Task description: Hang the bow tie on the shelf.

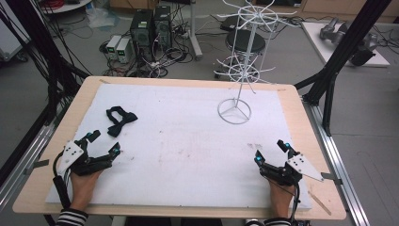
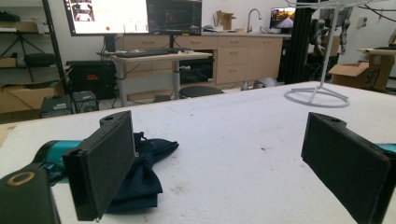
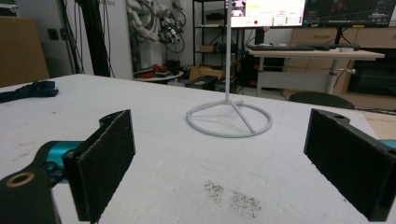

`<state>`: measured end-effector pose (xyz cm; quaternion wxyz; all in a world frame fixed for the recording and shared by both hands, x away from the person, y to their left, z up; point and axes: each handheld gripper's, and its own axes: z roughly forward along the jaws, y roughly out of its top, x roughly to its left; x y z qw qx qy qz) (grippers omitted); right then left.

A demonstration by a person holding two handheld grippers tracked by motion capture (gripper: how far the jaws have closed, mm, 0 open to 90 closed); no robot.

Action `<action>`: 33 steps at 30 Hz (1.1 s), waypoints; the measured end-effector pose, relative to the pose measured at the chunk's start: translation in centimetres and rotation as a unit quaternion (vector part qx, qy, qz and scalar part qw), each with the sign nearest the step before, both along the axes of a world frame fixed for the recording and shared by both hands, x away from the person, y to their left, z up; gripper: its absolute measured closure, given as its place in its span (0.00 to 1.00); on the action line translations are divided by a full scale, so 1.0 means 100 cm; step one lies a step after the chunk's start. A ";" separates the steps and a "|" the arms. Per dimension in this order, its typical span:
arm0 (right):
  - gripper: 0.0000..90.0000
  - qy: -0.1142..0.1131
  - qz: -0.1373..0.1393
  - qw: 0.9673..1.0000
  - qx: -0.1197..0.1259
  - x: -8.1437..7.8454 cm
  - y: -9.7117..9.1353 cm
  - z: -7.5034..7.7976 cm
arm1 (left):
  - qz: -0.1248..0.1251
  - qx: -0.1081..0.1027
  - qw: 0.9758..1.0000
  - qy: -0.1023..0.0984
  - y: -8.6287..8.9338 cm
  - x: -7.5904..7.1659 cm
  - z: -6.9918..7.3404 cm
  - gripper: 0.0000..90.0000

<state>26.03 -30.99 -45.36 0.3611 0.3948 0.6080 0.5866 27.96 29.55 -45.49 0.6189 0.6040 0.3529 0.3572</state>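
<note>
The work looks to be at its very start: a reach for the black bow tie, which lies flat on the white foam board in the left half of the high view, above and slightly right of the left gripper. In the left gripper view the dark cloth sits just beyond the left-hand jaw, partly hidden behind it, apart from both pads.

The left gripper's jaws are spread wide and released, with nothing between them; it rests low at the lower left of the high view. The right gripper, at the lower right, is likewise spread wide and holds nothing; bare board lies between its jaws.

The white wire rack stands upright at the upper centre-right of the high view, well apart from the bow tie, its hooks bare.

The next move probably calls for sliding the left gripper forward until the bow tie's knot sits between the pads, then closing on it, likely to carry it toward a rack hook.
</note>
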 end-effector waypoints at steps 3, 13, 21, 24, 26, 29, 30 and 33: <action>0.09 0.000 -0.002 1.000 -0.001 0.000 0.000 0.000 | 0.001 -0.001 1.000 0.002 0.000 0.001 0.000 0.11; 0.09 -0.004 -0.004 1.000 -0.002 0.000 0.000 0.000 | 0.003 0.003 1.000 0.003 0.000 0.001 0.000 0.11; 0.09 -0.004 -0.006 1.000 0.000 0.000 0.000 0.000 | 0.007 0.000 1.000 0.009 0.000 0.002 0.001 0.11; 0.09 -0.002 -0.005 1.000 0.002 0.000 0.000 0.000 | 0.008 0.003 1.000 0.015 -0.001 0.003 0.001 0.11; 0.09 -0.002 -0.006 1.000 0.003 0.000 0.000 0.000 | 0.011 0.014 1.000 0.021 -0.001 0.004 0.003 0.11; 0.09 -0.003 -0.006 1.000 0.001 0.000 0.000 0.000 | 0.011 0.015 1.000 0.025 0.000 0.005 0.005 0.11; 0.09 -0.003 -0.006 1.000 0.000 0.000 0.000 0.000 | 0.014 0.019 0.999 0.028 0.000 0.007 0.009 0.11; 0.09 -0.004 -0.006 1.000 -0.002 0.000 0.000 0.000 | 0.015 0.027 0.999 0.035 0.002 0.010 0.016 0.11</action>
